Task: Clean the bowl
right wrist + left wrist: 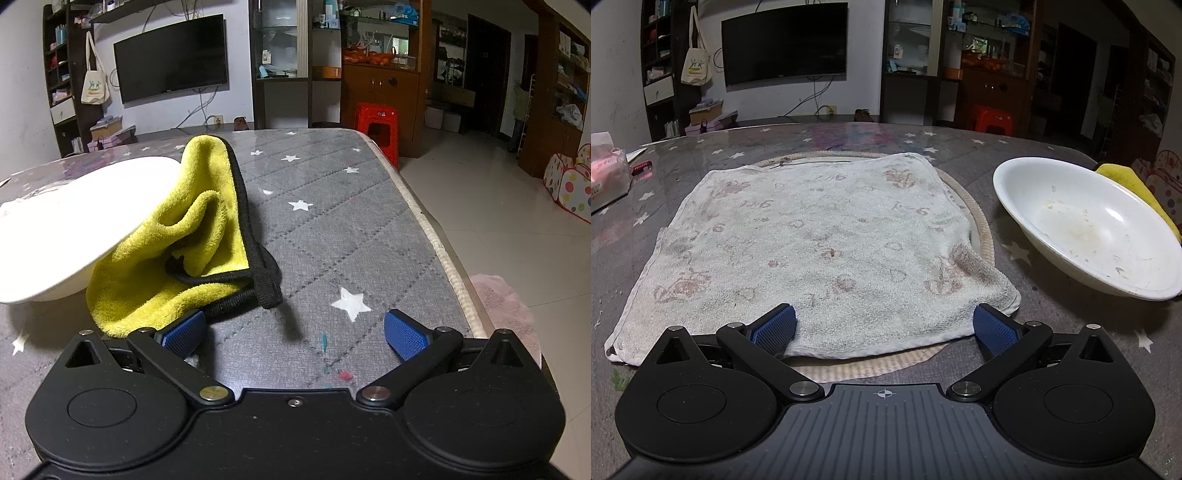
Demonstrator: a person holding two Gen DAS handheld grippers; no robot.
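Observation:
A white bowl [1089,225] with food smears inside rests tilted on the table at the right of the left wrist view, propped on a yellow cloth [1126,181]. In the right wrist view the bowl [74,221] lies at the left, its rim on the yellow, black-edged cloth [177,251]. My left gripper [884,326] stands wide open over the near edge of a worn white towel [820,251], nothing between its blue pads. My right gripper [295,330] is open too, above bare tablecloth, its left pad close to the yellow cloth's near edge.
The towel lies on a round woven mat [982,229] over a grey star-patterned tablecloth [351,229]. A tissue pack [607,177] sits at the table's far left. The table's right edge [443,251] drops to a tiled floor; a red stool [376,125] stands beyond.

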